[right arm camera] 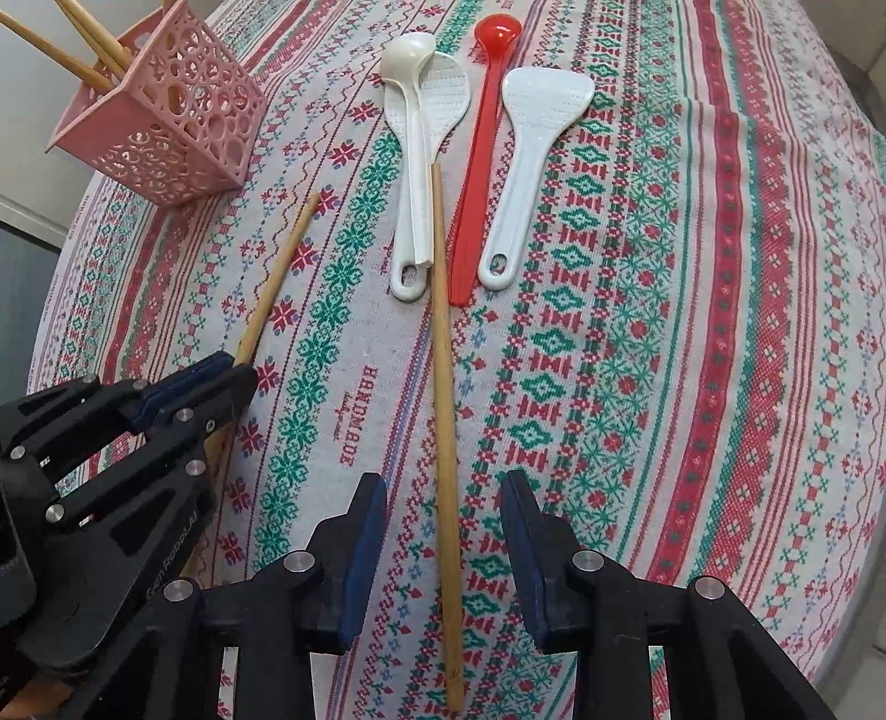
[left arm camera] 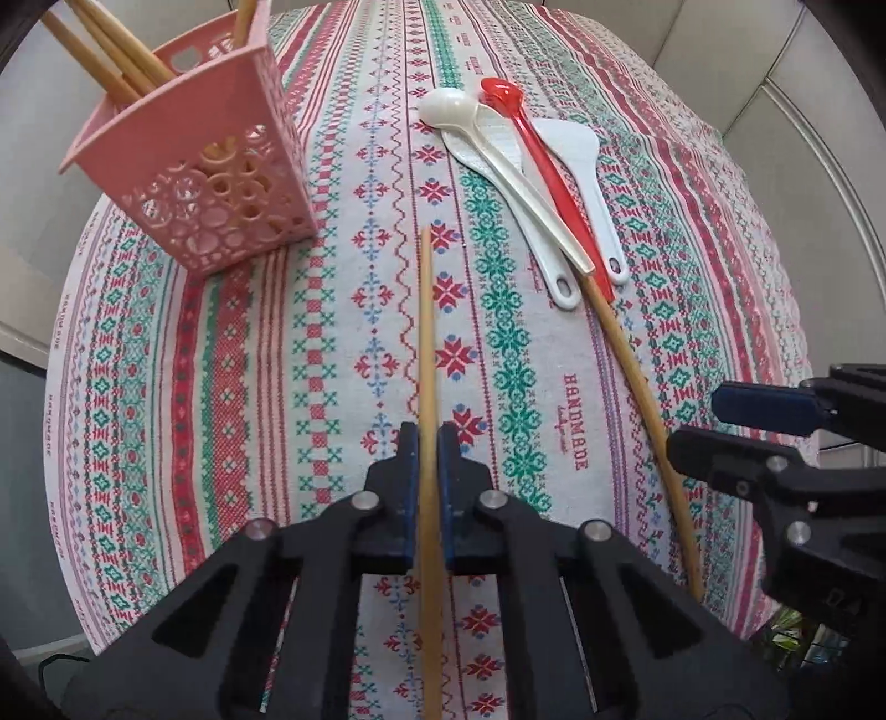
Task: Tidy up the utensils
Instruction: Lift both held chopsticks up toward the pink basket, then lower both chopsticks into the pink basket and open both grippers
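Left wrist view: the left gripper [left arm camera: 426, 437] is clamped on one bamboo chopstick [left arm camera: 425, 332], which runs straight ahead between its blue pads and on past the fingertips. A second chopstick [left arm camera: 642, 404] lies on the patterned tablecloth [left arm camera: 249, 360] to the right of the fingers, beside the right gripper [left arm camera: 742, 426]. Ahead and right of the fingertips lie four plastic utensils in a cluster: one cream ladle [left arm camera: 487, 149], one red spoon [left arm camera: 531, 155] and two white rice paddles [left arm camera: 581, 166]. Ahead and left stands one pink perforated basket [left arm camera: 221, 166] holding at least three more chopsticks [left arm camera: 105, 61], upright and leaning.

Right wrist view: the right gripper [right arm camera: 443, 509] has its jaws apart, with the loose chopstick [right arm camera: 443, 360] lying between the pads, touched by neither. Beyond its far tip lie the ladle [right arm camera: 410, 127], overlapping one paddle [right arm camera: 446, 94], the red spoon [right arm camera: 482, 155] and the other paddle [right arm camera: 531, 144]. To the left, the left gripper [right arm camera: 232, 365] pinches its chopstick [right arm camera: 282, 266]. The basket [right arm camera: 177, 127] stands far left, three chopsticks [right arm camera: 83, 50] showing in it.
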